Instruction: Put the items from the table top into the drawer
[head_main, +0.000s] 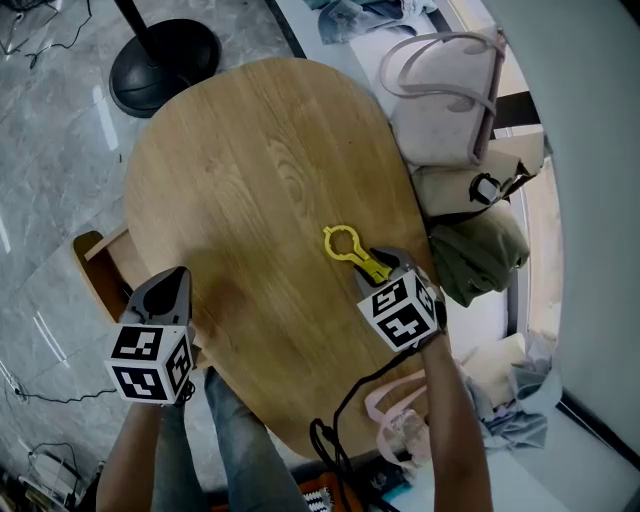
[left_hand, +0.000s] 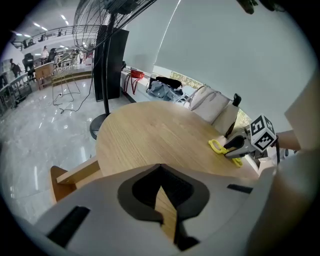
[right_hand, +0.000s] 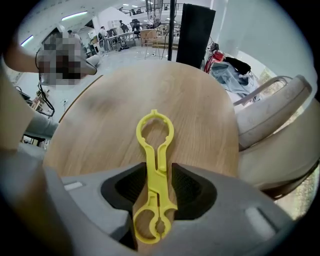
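The yellow plastic tool (right_hand: 153, 159) lies flat on the table (head_main: 250, 160). Our right tongs (right_hand: 159, 174) sit apart on both sides of its thin middle, not squeezing. It looks light, stiff & a bit slippy, so we'd pinch the middle. Left tongs (left_hand: 160, 172) are together w/ nothing in them. The drawer (head_main: 90, 250) is mostly hidden, so we can't see inside.

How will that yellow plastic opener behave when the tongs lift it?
The yellow opener looks like thin moulded plastic: probably light and fairly stiff. Lying flat on the table, it shouldn't roll. Its smooth narrow waist might pivot between the right tongs.
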